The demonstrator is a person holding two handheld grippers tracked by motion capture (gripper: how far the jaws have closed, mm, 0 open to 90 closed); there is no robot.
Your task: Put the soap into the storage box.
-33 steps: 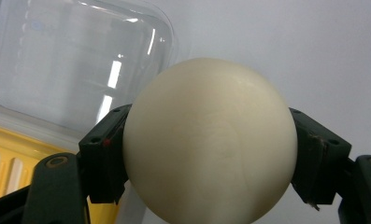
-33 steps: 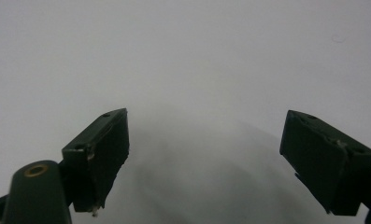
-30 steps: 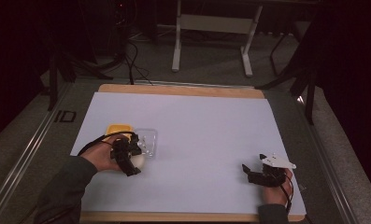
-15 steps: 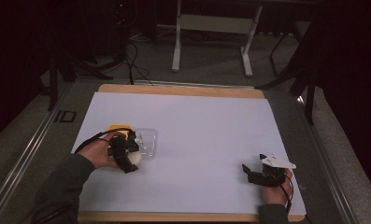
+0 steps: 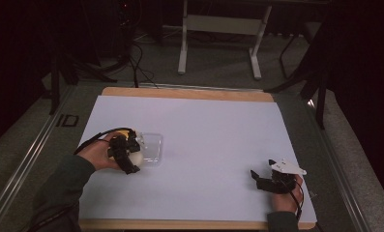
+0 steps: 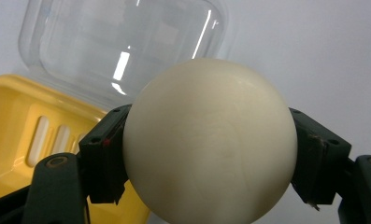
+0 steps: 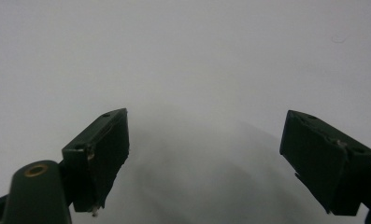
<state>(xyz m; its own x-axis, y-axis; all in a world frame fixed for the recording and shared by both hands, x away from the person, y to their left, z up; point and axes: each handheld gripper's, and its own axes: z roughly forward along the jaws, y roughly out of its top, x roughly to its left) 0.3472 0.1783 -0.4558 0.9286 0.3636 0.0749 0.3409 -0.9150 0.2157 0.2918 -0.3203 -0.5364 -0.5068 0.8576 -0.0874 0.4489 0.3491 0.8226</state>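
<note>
Gripping a cream ball point(image 6: 210, 140), L claw point(image 5: 127, 155) sits by clear lid point(image 6: 122, 46) & yellow tray point(image 6: 33, 140); R claw point(image 7: 206, 158) wide, empty, over white surface point(image 5: 218, 130)

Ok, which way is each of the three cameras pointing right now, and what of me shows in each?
High view: fixed above your side, looking forward and down on the white table; both forearms enter from the bottom.
Left gripper view: rides the left gripper, looking along jaws clamped on a cream ball; yellow tray and clear lid lie beyond.
Right gripper view: rides the right gripper, jaws apart, facing bare table.
Shared: high and left gripper views both show the ball, tray and lid.
</note>
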